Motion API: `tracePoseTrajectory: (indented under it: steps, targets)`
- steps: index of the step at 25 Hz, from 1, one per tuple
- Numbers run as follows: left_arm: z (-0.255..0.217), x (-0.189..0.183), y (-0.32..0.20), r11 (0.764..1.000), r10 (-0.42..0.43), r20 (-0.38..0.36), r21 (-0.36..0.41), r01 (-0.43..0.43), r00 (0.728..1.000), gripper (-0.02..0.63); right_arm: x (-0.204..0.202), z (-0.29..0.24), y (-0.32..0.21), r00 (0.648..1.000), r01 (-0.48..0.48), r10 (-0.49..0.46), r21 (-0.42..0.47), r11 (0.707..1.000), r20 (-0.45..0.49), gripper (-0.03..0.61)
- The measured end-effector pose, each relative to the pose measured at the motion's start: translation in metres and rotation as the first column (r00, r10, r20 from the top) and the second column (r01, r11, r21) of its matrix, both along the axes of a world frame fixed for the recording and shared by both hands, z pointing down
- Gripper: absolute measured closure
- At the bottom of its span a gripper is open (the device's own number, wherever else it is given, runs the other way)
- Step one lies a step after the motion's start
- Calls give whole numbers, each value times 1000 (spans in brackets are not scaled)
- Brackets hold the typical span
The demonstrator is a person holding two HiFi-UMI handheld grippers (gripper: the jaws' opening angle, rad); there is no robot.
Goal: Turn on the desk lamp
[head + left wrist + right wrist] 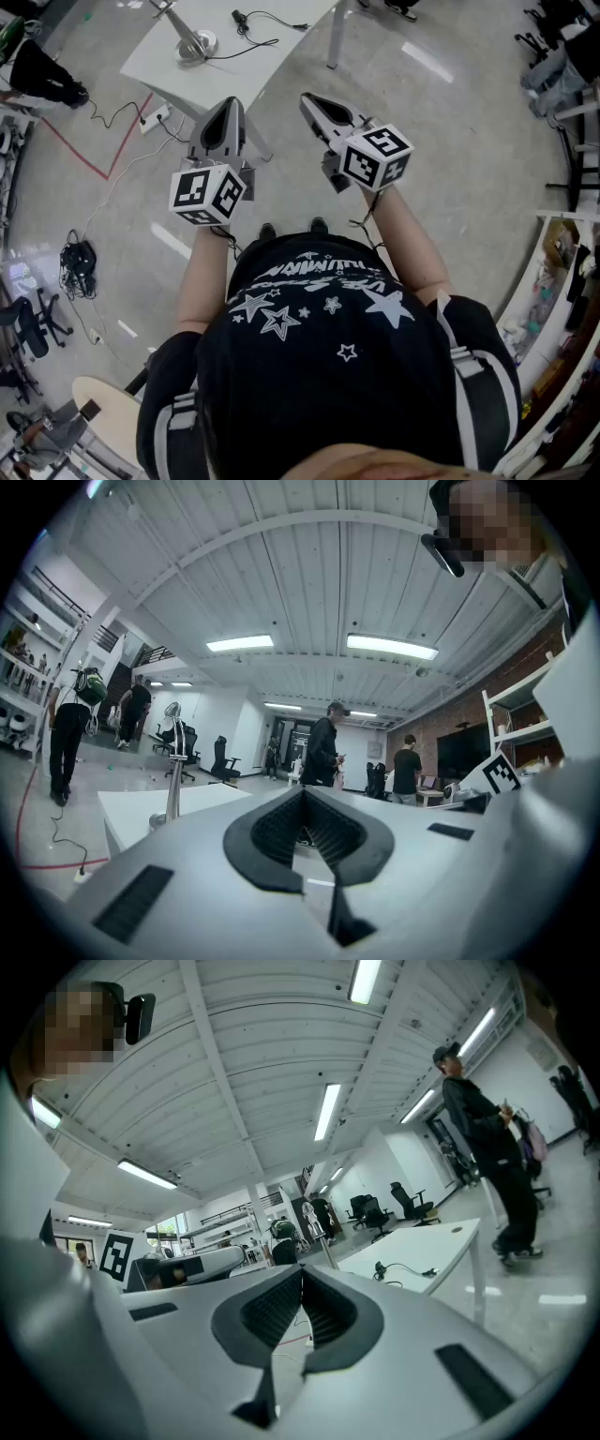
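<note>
Head view shows the white table [225, 80] ahead of the person, the left gripper [231, 103] and right gripper [307, 97] held level short of it, each with jaws pressed together on nothing, and the desk lamp [195, 44] standing on the table, apart from both.
</note>
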State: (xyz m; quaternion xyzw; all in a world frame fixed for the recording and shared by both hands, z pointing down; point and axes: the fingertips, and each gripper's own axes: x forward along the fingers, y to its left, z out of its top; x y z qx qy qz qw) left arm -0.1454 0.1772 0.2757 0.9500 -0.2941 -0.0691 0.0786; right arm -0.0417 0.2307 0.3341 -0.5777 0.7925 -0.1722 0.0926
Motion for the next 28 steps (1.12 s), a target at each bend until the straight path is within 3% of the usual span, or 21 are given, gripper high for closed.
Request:
tracePoseTrajectory:
  steps: [5,11,20,28]
  targets:
    - [2,14,15,999,-35,26,15,34,999,606,22,-1,13,999,28,-28,4,1000,-25,572]
    - [11,24,20,998,-67,45,13,66,997,606,41,14,12,999,42,-42,-15,999,7,572]
    - [22,21,-22,995,-100,8,-23,100,995,606,40,26,-21,998,62,-63,-41,997,-13,572]
    - [29,42,-78,997,-65,11,-43,65,998,606,63,25,-78,1000,23,-24,-52,998,-18,572]
